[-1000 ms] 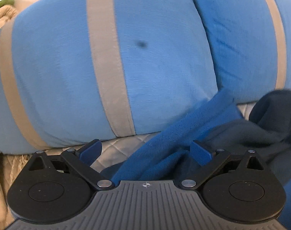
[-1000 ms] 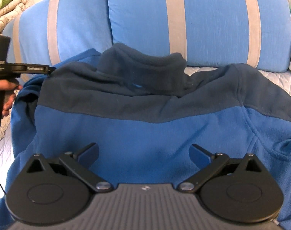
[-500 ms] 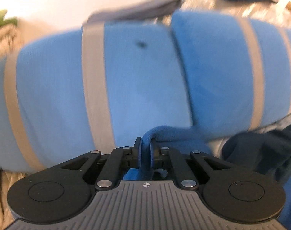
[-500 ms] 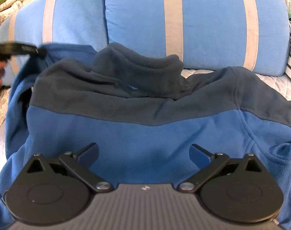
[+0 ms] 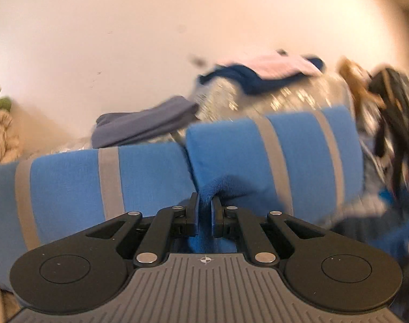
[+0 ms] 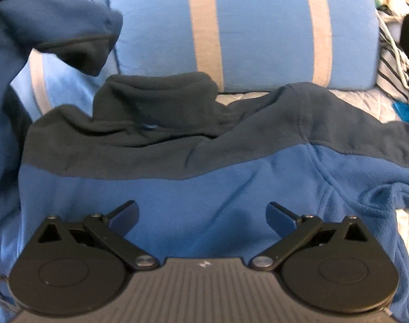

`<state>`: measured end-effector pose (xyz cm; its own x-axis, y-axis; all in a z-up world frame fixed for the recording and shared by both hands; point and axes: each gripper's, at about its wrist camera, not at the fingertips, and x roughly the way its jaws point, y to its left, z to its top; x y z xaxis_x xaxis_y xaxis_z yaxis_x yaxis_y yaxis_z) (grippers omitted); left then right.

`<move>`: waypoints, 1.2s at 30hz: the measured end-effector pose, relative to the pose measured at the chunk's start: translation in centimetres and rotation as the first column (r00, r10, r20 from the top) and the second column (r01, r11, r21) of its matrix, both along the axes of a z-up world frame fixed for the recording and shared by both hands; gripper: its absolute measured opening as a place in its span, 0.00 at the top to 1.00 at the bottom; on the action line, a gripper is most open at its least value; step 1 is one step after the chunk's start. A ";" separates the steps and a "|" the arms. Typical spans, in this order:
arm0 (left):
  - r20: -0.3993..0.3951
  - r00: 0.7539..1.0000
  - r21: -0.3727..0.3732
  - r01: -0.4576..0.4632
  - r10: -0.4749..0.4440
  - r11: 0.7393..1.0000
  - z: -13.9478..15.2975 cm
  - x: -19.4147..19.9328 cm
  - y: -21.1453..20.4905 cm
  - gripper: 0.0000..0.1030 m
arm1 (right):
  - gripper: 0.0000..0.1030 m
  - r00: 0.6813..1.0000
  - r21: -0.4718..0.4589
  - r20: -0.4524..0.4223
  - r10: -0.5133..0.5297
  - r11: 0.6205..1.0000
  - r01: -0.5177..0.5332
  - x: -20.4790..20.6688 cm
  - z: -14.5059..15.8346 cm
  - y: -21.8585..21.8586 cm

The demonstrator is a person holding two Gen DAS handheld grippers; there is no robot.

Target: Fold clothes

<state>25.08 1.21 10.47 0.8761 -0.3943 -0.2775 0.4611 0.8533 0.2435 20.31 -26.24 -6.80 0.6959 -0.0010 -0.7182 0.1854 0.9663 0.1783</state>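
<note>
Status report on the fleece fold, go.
Left gripper shut on the blue sleeve, sleeve lifted clear. Right gripper open above the fleece jacket, holding nothing. Striped pillows behind; nothing blocking.

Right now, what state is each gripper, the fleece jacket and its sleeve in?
left gripper: shut on a fold of the blue sleeve.
right gripper: open, empty, above the jacket's back.
fleece jacket: spread flat, unfolded, collar toward the pillows.
sleeve: raised off the bed, cuff drooping.
</note>
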 end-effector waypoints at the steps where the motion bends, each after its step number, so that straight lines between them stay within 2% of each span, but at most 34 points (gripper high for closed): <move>1: -0.017 1.000 0.052 0.009 -0.008 0.999 -1.1 -0.7 0.1 0.92 | 0.01 1.000 0.008 0.003 -0.015 1.000 0.015 0.0 0.0 -0.3; 4: -0.130 0.992 0.159 0.017 0.004 0.987 -4.7 -1.6 1.0 0.92 | 0.01 0.998 0.029 -0.001 -0.062 0.998 0.062 -0.1 -0.2 -1.2; 8: -0.248 0.966 0.270 -0.007 0.077 0.963 -9.0 -2.1 2.6 0.91 | 0.01 0.995 0.067 -0.013 -0.098 0.993 0.099 -0.2 -0.6 -2.2; 11: -0.287 0.949 0.334 -0.024 0.126 0.942 -10.4 -2.6 3.2 0.89 | 0.01 0.995 0.071 -0.014 -0.103 0.992 0.104 -0.4 -0.8 -2.6; 13: -0.275 0.952 0.365 -0.028 0.136 0.930 -10.3 -3.0 2.9 0.86 | 0.01 0.994 0.076 -0.018 -0.104 0.992 0.105 -0.4 -1.0 -2.7; 15: -0.236 0.965 0.388 -0.014 0.113 0.922 -9.8 -3.8 2.1 0.53 | 0.01 0.994 0.082 -0.020 -0.105 0.991 0.106 -0.4 -1.0 -2.9; 16: -0.205 0.976 0.390 0.011 0.075 0.921 -9.4 -4.6 1.5 0.44 | 0.01 0.994 0.085 -0.019 -0.106 0.991 0.107 -0.4 -1.0 -2.9; 17: -0.173 0.985 0.389 0.049 0.021 0.920 -9.0 -5.4 0.9 0.30 | 0.01 0.994 0.087 -0.019 -0.106 0.990 0.108 -0.4 -1.0 -2.9; 18: -0.157 0.987 0.392 0.098 -0.039 0.914 -8.7 -6.2 0.2 0.25 | 0.01 0.994 0.090 -0.018 -0.107 0.990 0.108 -0.5 -1.0 -3.0; 19: -0.158 0.982 0.401 0.156 -0.100 0.903 -8.5 -6.9 -0.7 0.25 | 0.01 0.994 0.093 -0.018 -0.108 0.990 0.109 -0.5 -1.0 -3.0; 21: -0.196 0.960 0.433 0.269 -0.202 0.860 -8.8 -8.1 -2.5 0.25 | 0.01 0.994 0.100 -0.019 -0.110 0.989 0.111 -0.5 -1.1 -3.1; 23: -0.259 0.926 0.493 0.372 -0.275 0.787 -9.9 -8.7 -4.8 0.25 | 0.01 0.994 0.102 -0.020 -0.110 0.989 0.111 -0.5 -1.1 -3.1; 26: -0.286 0.897 0.612 0.441 -0.336 0.657 -12.3 -9.6 -7.5 0.25 | 0.01 0.994 0.101 -0.021 -0.106 0.989 0.108 -0.5 -1.1 -3.1; 27: -0.293 0.891 0.641 0.452 -0.347 0.621 -13.0 -9.9 -8.3 0.25 | 0.01 0.994 0.098 -0.020 -0.105 0.989 0.106 -0.5 -1.1 -3.1; 28: -0.305 0.884 0.653 0.465 -0.354 0.598 -13.5 -10.1 -8.8 0.25 | 0.01 0.994 0.097 -0.021 -0.103 0.990 0.105 -0.5 -1.1 -3.1; 30: -0.339 0.867 0.657 0.496 -0.366 0.567 -14.3 -10.5 -9.3 0.26 | 0.01 0.995 0.096 -0.025 -0.099 0.990 0.101 -0.4 -1.2 -3.1; 32: -0.375 0.846 0.642 0.532 -0.380 0.552 -14.9 -10.7 -10.0 0.27 | 0.01 0.995 0.101 -0.026 -0.096 0.990 0.098 -0.4 -1.3 -3.1; 34: -0.421 0.829 0.610 0.559 -0.368 0.561 -15.4 -10.3 -10.7 0.32 | 0.01 0.995 0.105 -0.026 -0.095 0.990 0.098 -0.4 -1.3 -3.2; 36: -0.463 0.816 0.576 0.574 -0.346 0.582 -15.9 -9.6 -11.2 0.46 | 0.01 0.995 0.110 -0.026 -0.095 0.989 0.097 -0.4 -1.4 -3.3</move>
